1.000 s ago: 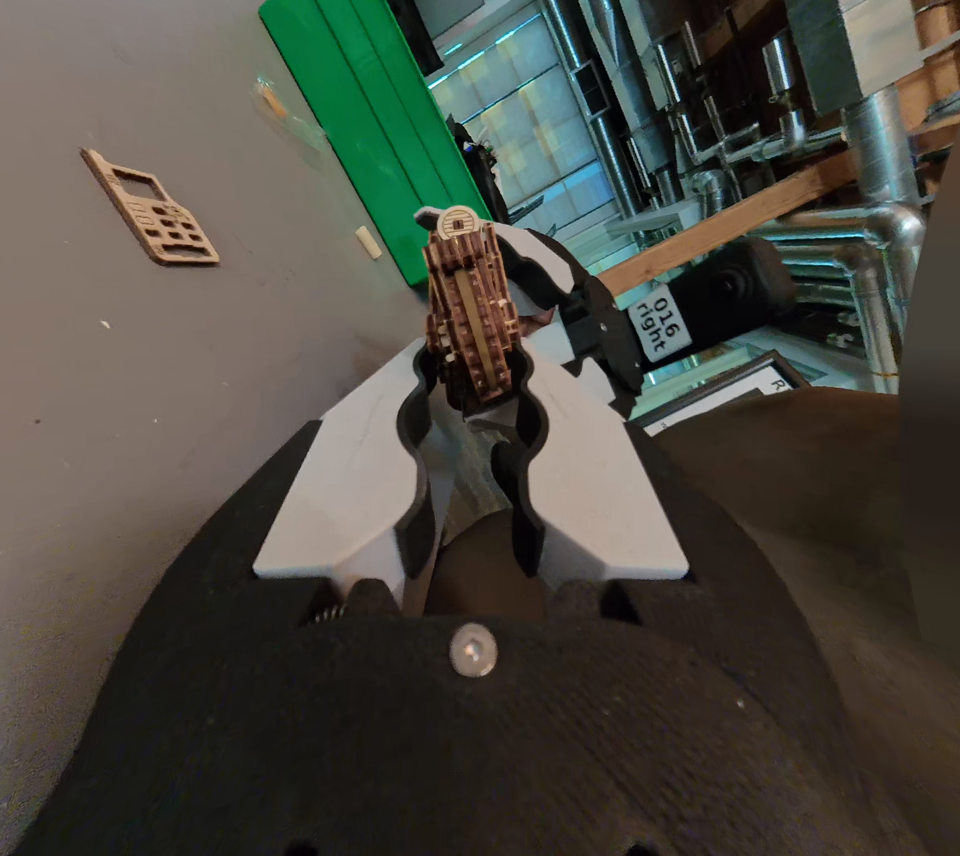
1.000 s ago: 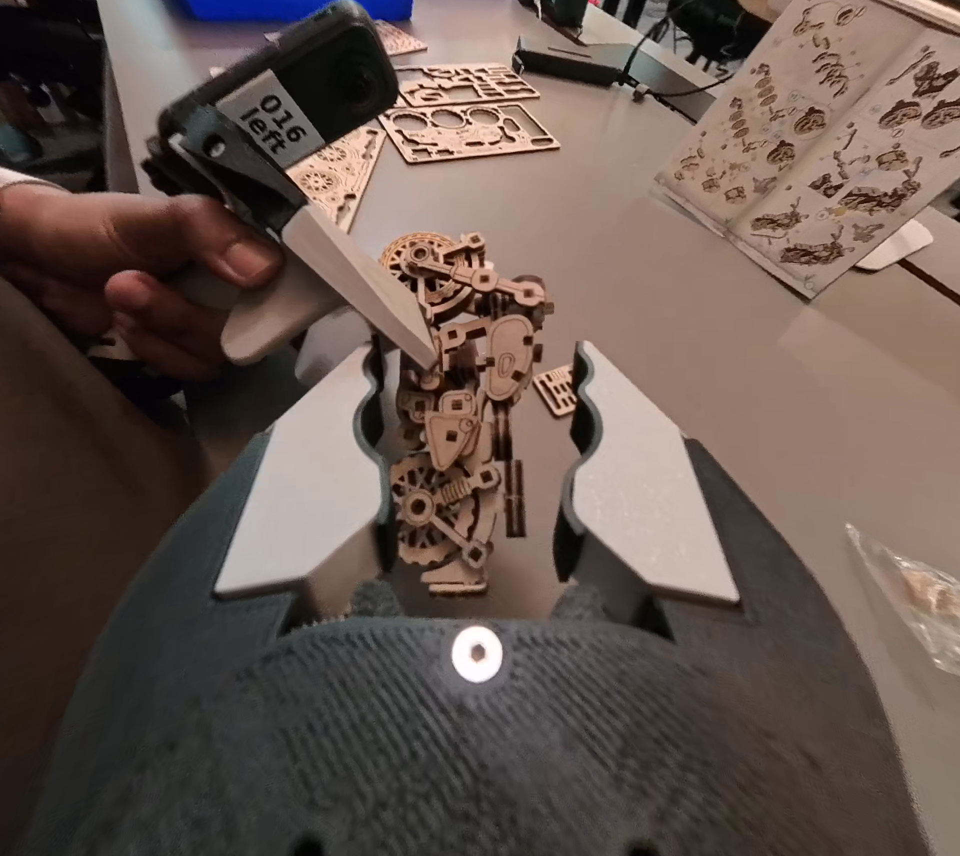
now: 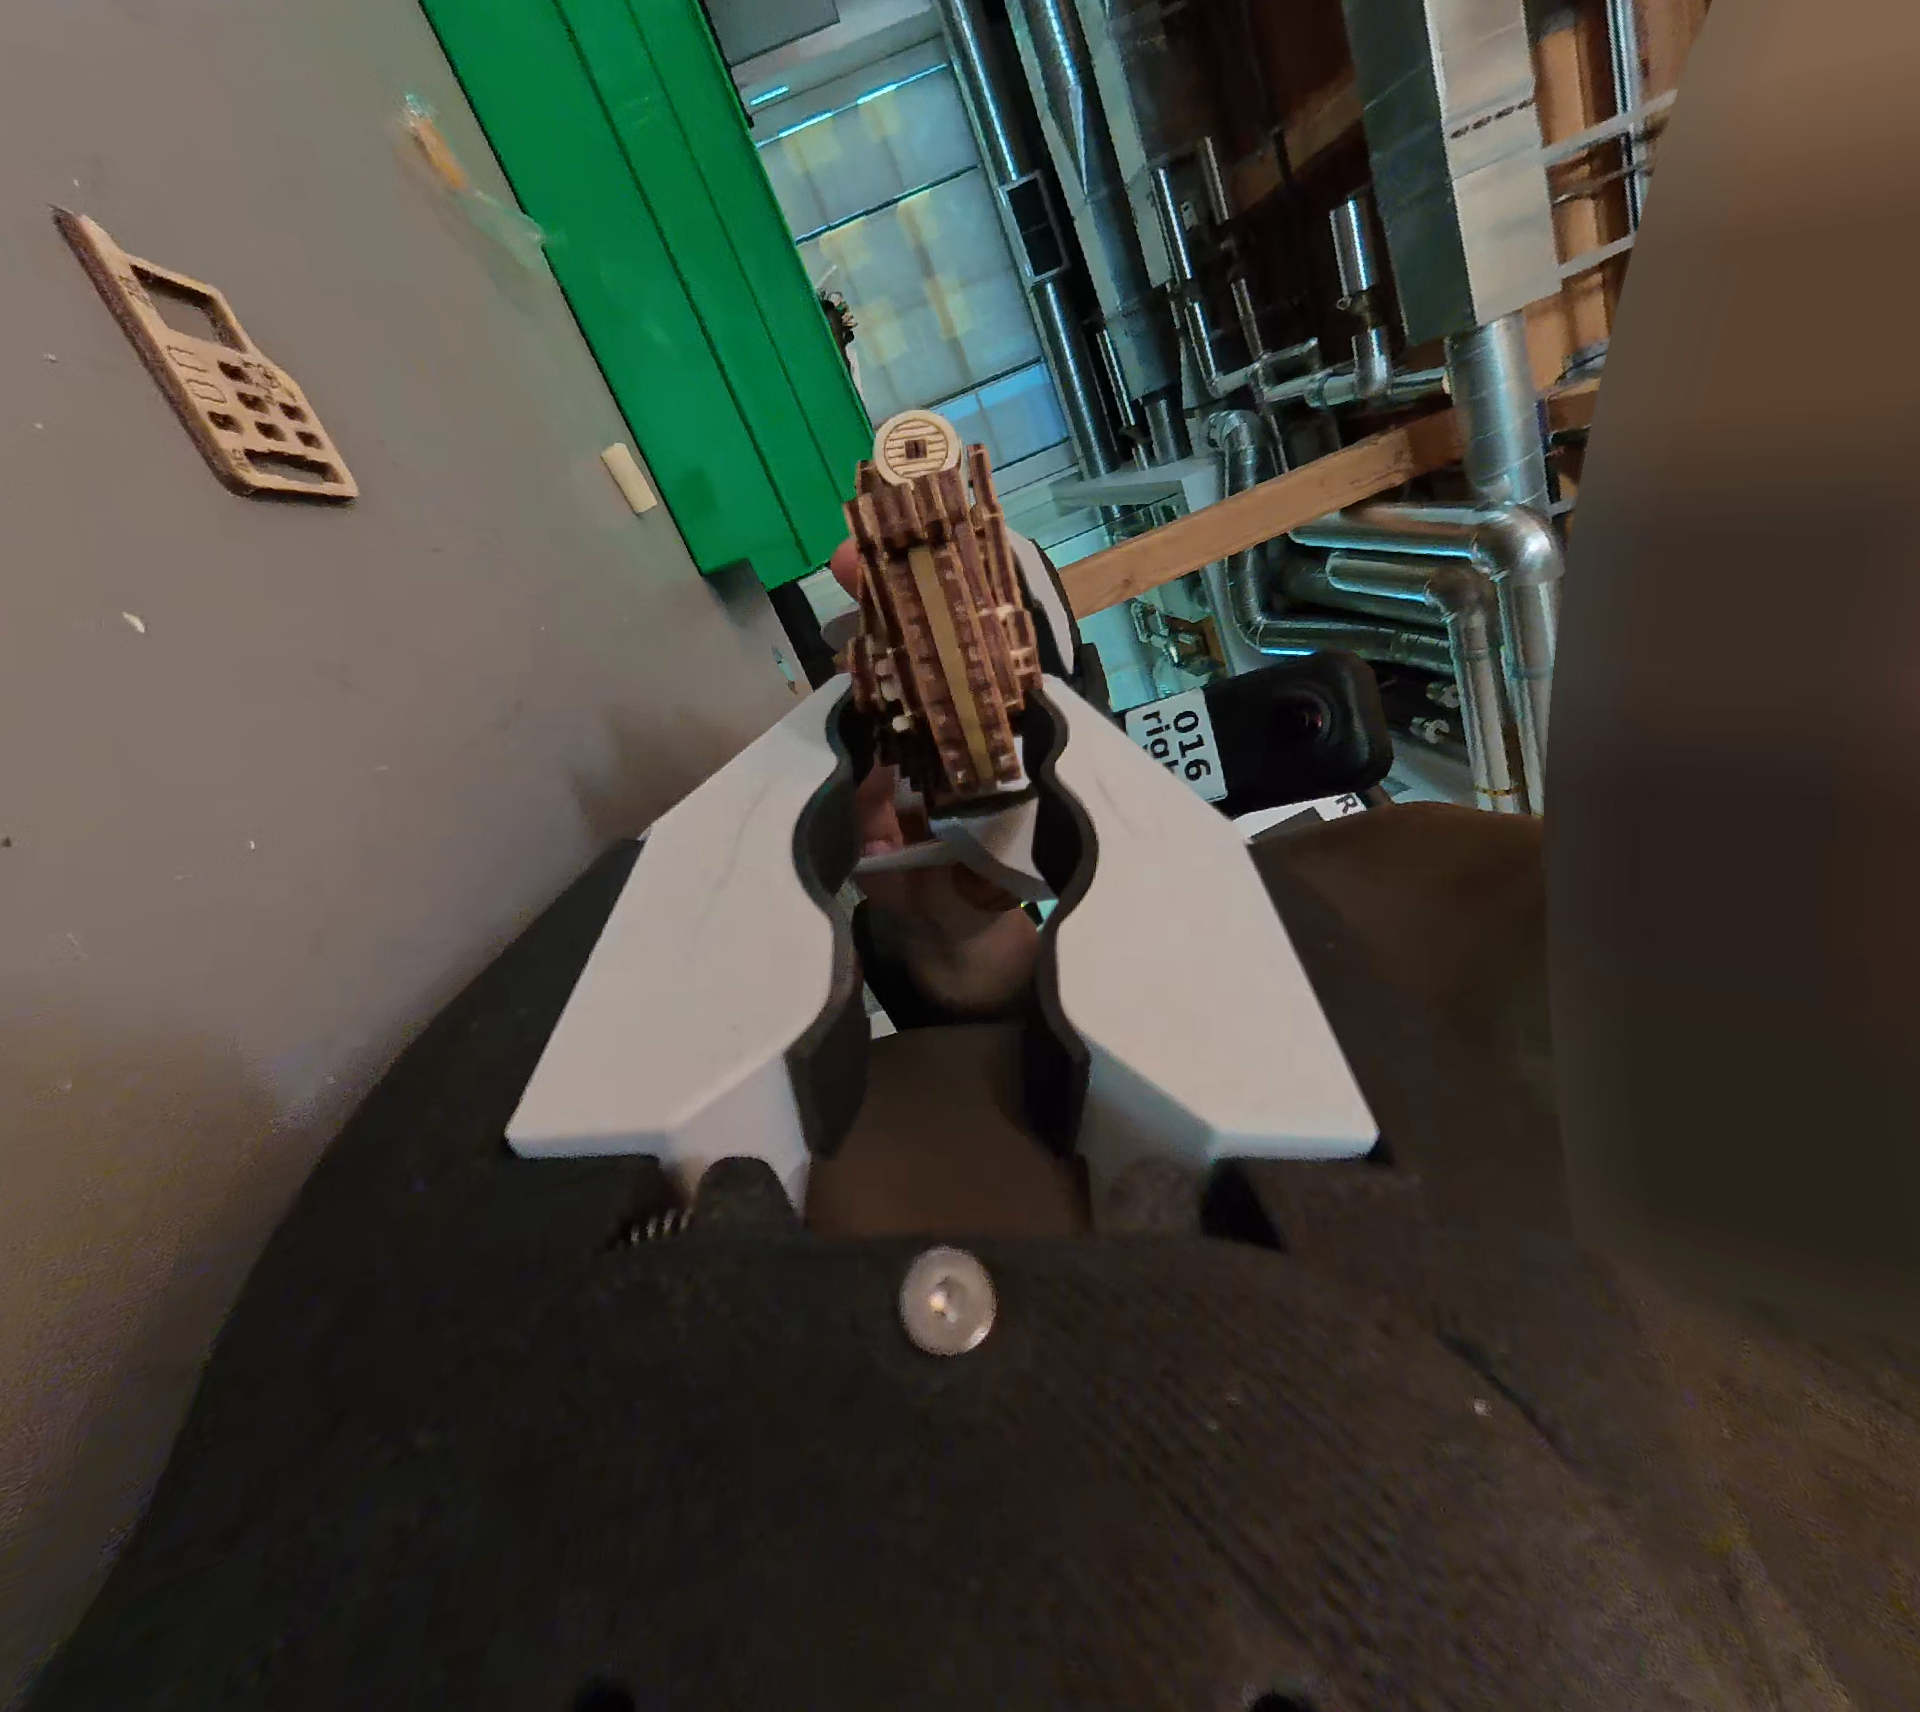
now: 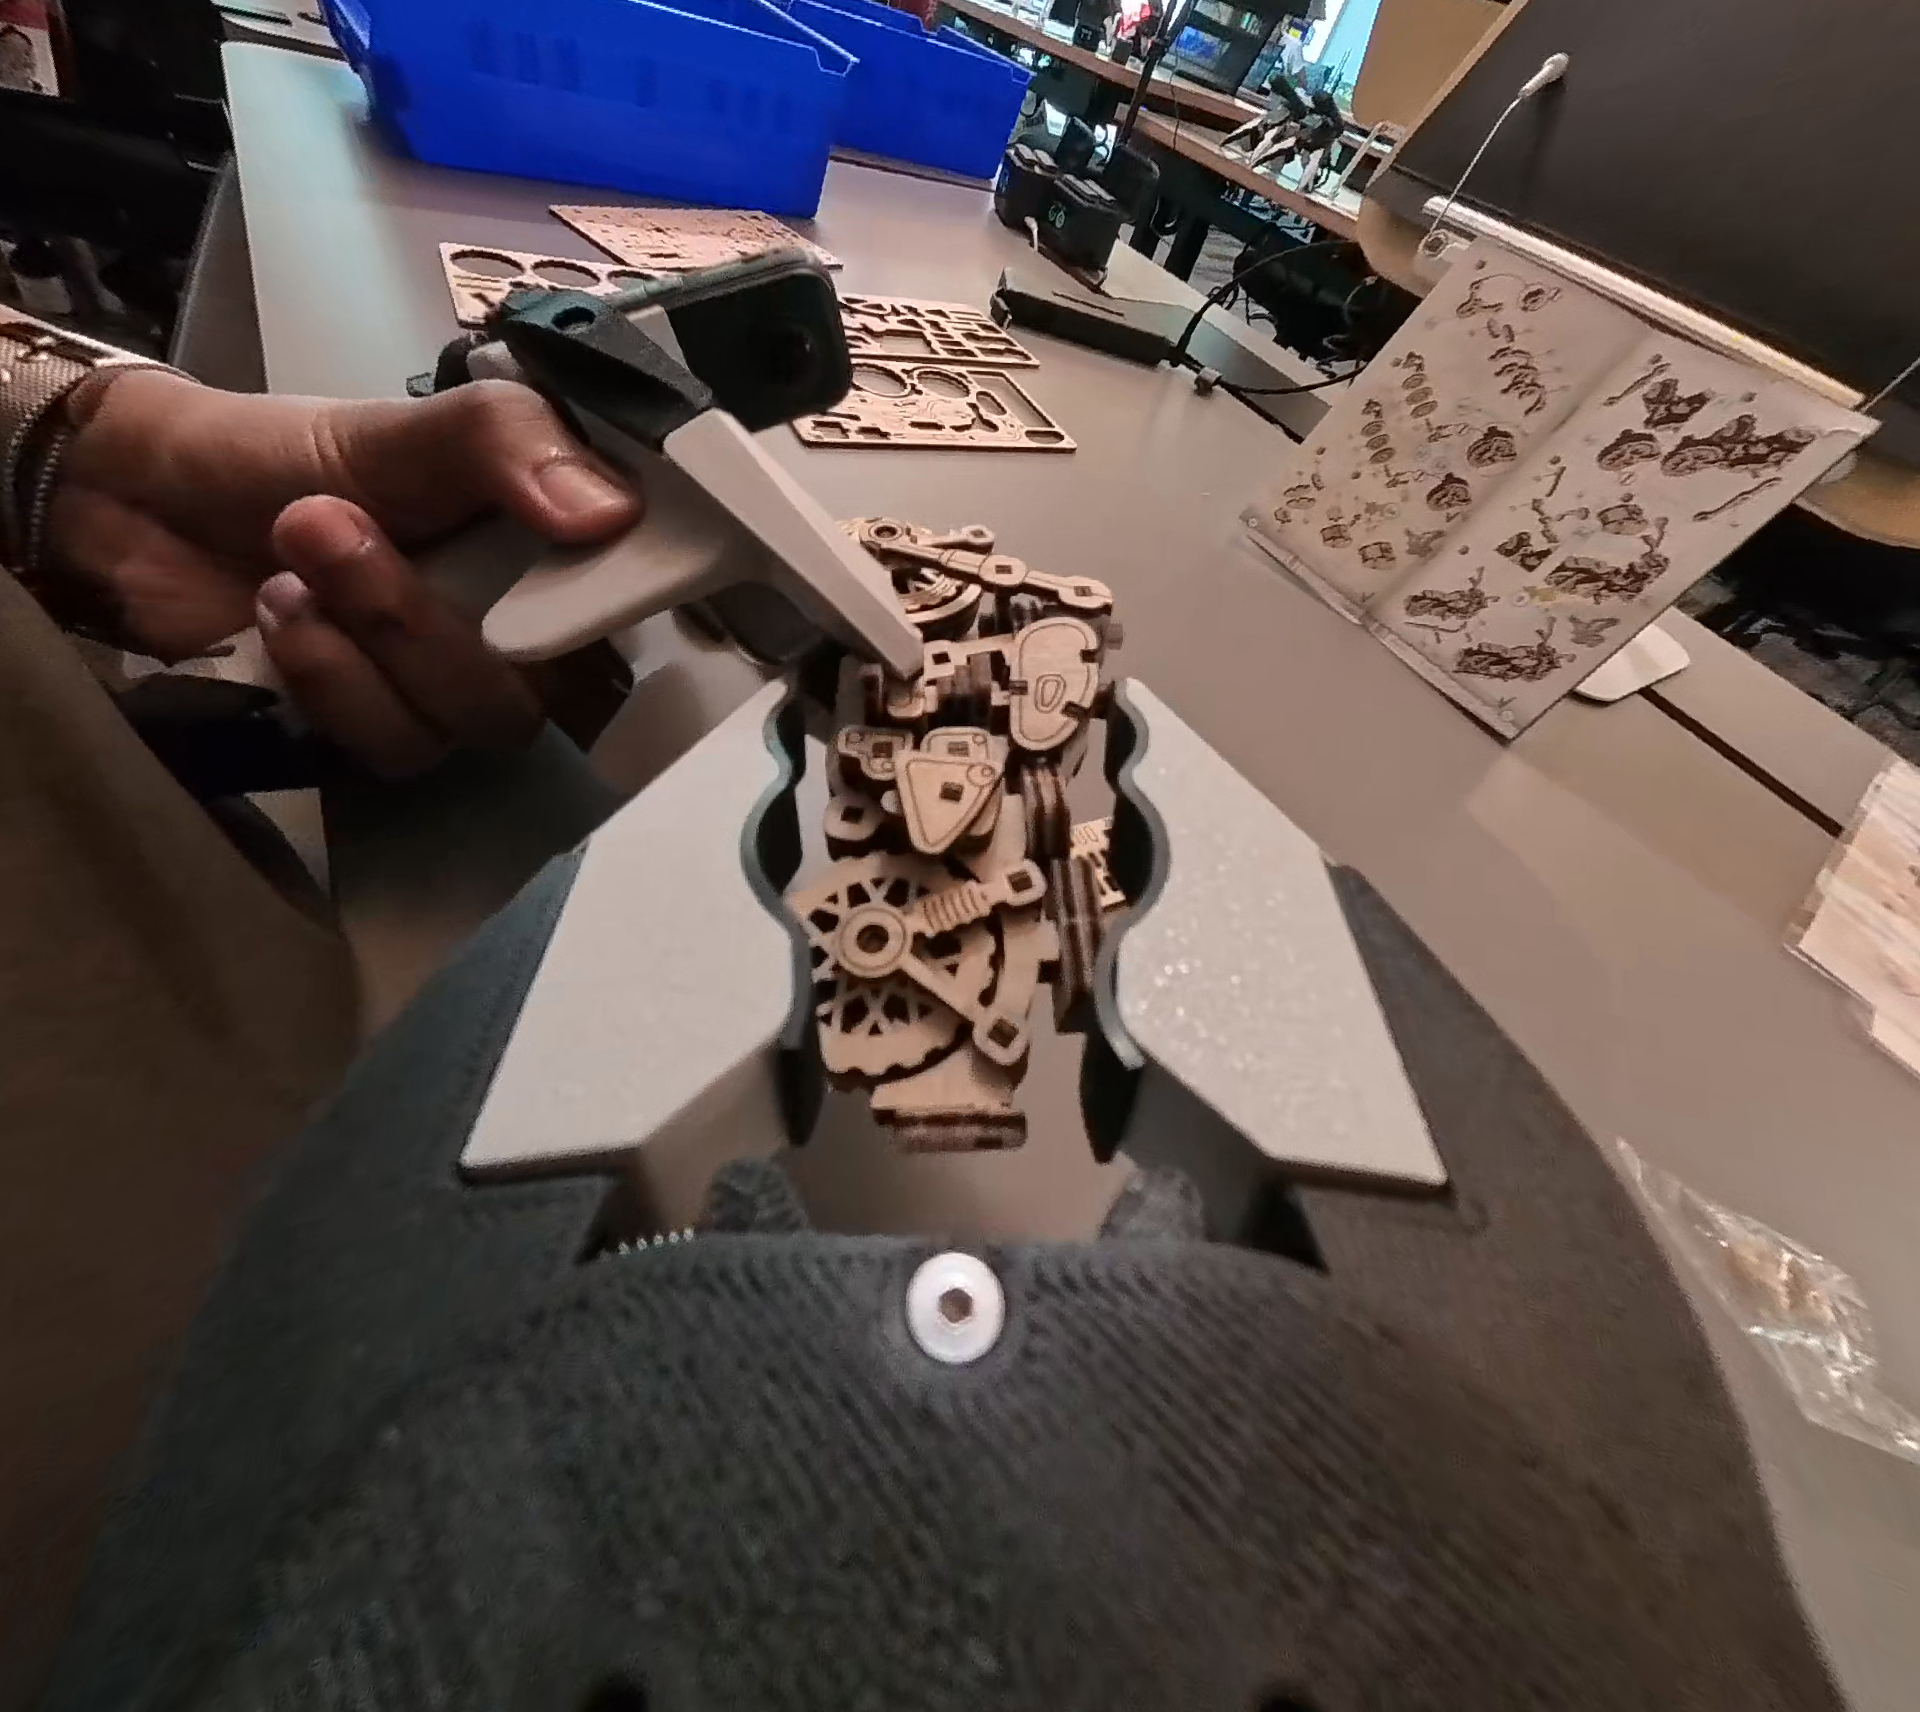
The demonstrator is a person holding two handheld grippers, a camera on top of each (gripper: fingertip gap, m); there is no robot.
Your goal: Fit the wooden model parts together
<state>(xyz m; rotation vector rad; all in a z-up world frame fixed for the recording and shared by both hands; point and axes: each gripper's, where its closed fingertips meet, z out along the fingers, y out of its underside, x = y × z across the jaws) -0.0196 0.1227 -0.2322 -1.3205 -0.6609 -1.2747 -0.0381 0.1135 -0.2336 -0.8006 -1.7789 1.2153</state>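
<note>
Since a second ago: right gripper (image 4: 951, 841) has moved up around the wooden model (image 4: 940, 841), frame centre above the tabletop (image 4: 1351, 623); jaws now narrowed, flanking it, contact unclear. Left gripper (image 3: 940, 727) remains clenched on its upper end. Likely a handover or steadying for fitting.

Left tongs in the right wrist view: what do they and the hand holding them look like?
The left tongs have flat light-grey fingers, a pale grip and a black camera on a dark mount. The hand gripping them shows a patterned cuff and a wrist band.
</note>
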